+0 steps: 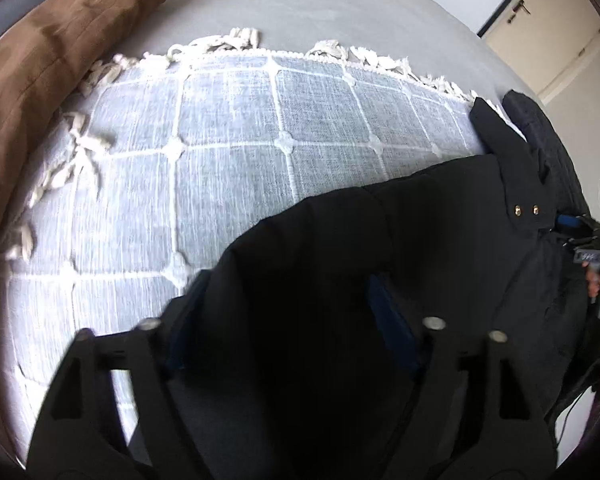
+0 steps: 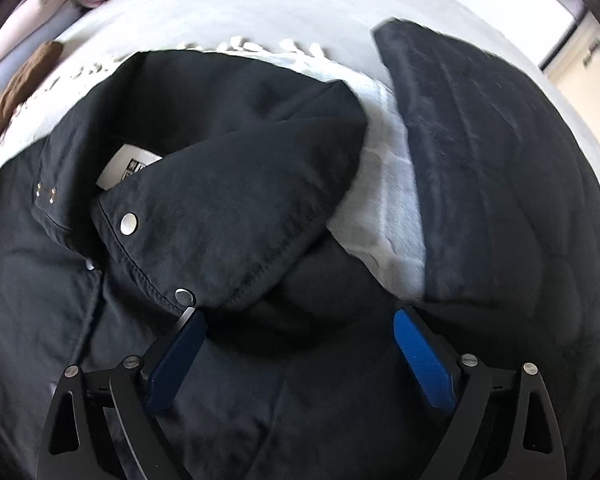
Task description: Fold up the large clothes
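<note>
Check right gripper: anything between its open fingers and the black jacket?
Nothing visible. The right gripper hangs wide open directly over the black jacket, just below the collar with its snap buttons and white label. Only jacket fabric shows between the blue pads; whether they touch it can't be told.

Grey bed [image 1: 320, 8] bears fringed throw [image 1: 228, 128], brown pillow [image 1: 60, 40].

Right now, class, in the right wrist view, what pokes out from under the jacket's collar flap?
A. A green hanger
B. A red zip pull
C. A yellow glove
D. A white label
D: a white label with dark print peeks out from under the collar flap of the black jacket; nothing red, yellow or green shows there.
</note>
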A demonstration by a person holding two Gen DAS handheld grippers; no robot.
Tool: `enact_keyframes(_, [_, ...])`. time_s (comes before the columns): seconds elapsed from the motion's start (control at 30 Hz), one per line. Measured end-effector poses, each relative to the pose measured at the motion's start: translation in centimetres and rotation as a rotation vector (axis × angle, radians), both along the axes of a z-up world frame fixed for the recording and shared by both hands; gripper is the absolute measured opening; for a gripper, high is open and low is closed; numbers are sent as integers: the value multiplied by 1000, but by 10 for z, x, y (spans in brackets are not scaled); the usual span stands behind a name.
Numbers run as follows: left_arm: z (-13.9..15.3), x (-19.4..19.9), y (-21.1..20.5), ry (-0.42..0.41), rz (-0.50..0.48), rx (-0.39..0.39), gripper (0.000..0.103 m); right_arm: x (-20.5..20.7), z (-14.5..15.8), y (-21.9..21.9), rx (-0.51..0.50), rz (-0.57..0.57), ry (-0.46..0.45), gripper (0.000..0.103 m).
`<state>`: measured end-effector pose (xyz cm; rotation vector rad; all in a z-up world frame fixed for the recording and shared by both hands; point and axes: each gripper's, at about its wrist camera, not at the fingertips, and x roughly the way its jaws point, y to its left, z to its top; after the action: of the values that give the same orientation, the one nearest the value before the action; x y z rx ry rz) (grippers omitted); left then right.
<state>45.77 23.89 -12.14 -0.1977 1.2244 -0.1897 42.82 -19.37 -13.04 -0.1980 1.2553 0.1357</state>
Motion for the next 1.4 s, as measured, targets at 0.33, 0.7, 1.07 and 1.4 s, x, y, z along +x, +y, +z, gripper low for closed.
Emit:
enact_keyframes(0.33, [40, -34, 12, -120, 237, 79, 7, -20, 19, 24, -13, -146, -23, 7])
enact_keyframes(0.7, [128, -40, 32, -395, 407, 310, 7, -7, 129, 82, -34, -209, -403, 2])
enact_keyframes(1.07, [60, -26, 52, -202, 323, 463, 57, 1, 115, 93, 29, -149, -346, 36])
enact_keyframes(1.4, [101, -124, 2, -147, 62, 240, 78, -121, 140, 57, 180, -112, -216, 69])
